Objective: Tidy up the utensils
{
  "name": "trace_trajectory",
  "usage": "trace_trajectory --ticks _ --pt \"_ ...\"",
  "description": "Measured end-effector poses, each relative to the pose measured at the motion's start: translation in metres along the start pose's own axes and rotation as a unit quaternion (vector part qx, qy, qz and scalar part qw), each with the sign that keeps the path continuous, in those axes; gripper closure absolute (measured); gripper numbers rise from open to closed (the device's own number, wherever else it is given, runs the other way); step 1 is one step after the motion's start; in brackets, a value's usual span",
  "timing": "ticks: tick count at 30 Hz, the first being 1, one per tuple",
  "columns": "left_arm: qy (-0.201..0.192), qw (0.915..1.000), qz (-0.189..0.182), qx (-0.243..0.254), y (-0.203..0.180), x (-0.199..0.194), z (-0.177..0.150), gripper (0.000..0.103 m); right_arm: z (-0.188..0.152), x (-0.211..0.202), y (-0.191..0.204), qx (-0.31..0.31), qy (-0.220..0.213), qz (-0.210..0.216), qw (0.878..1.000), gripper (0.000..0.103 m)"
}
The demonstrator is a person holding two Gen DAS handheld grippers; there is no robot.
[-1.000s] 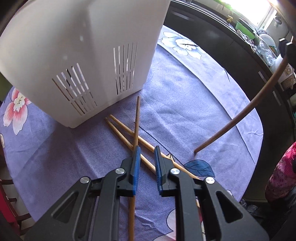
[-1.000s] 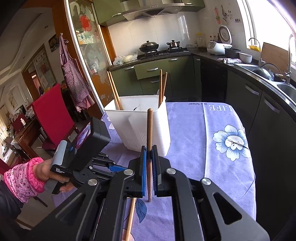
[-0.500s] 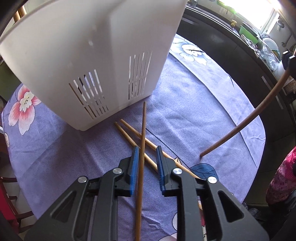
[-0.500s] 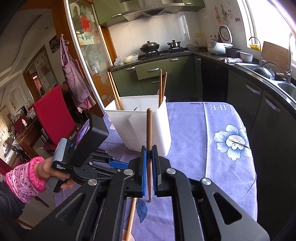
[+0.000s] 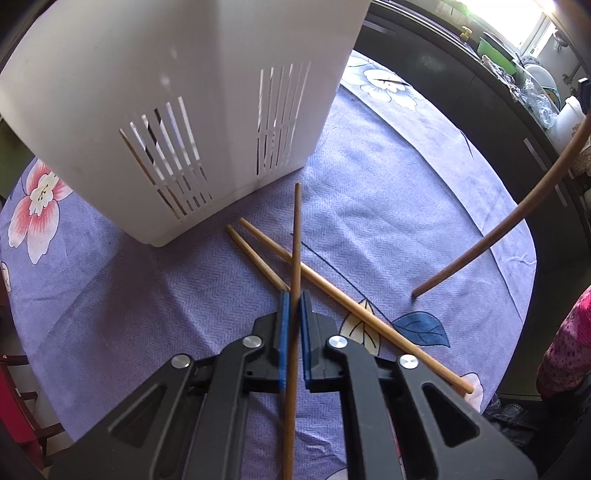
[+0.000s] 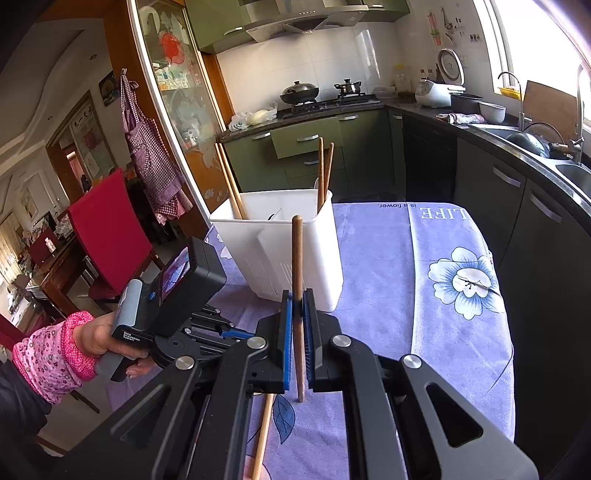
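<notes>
Left gripper [image 5: 293, 295] jaws, gaping earlier, just closing onto chopstick [image 5: 295, 236]; right gripper [image 6: 297, 295] still clamping brown stick [image 6: 297, 258]. Only right view showing holder [image 6: 325, 254] contents.

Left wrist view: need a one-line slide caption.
Left gripper shut on a chopstick above two crossed chopsticks on the purple tablecloth, beside the white utensil holder.

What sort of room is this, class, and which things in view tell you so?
A home kitchen, most likely with a dining area: a stove with pots under a hood, a sink with taps by the window, and a clothed table bearing a utensil holder.
</notes>
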State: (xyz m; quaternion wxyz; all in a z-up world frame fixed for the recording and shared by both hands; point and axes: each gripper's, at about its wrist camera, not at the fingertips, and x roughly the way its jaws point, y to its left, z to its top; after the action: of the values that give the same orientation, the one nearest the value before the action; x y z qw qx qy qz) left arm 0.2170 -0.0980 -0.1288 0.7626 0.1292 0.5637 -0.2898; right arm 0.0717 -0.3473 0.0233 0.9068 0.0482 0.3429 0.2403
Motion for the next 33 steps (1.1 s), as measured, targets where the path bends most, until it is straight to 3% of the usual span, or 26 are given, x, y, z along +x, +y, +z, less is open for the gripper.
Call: trace_trajectory --ticks 3,15,33 --pt "-0.011 0.9999 -0.003 -0.005 0.001 -0.007 -0.004 0.097 0.001 0.000 0.000 -0.001 0.000 0.001 1.000 0.096" --pt "-0.107 0.9942 -0.002 0.005 -0.013 -0.106 -0.037 0.097 0.000 0.001 0.004 -0.005 0.001 0.003 1.000 0.096" --pt "-0.183 0.9829 -0.008 0.010 -0.026 -0.163 -0.056 0.097 -0.001 0.002 0.009 -0.010 0.003 0.005 1.000 0.096"
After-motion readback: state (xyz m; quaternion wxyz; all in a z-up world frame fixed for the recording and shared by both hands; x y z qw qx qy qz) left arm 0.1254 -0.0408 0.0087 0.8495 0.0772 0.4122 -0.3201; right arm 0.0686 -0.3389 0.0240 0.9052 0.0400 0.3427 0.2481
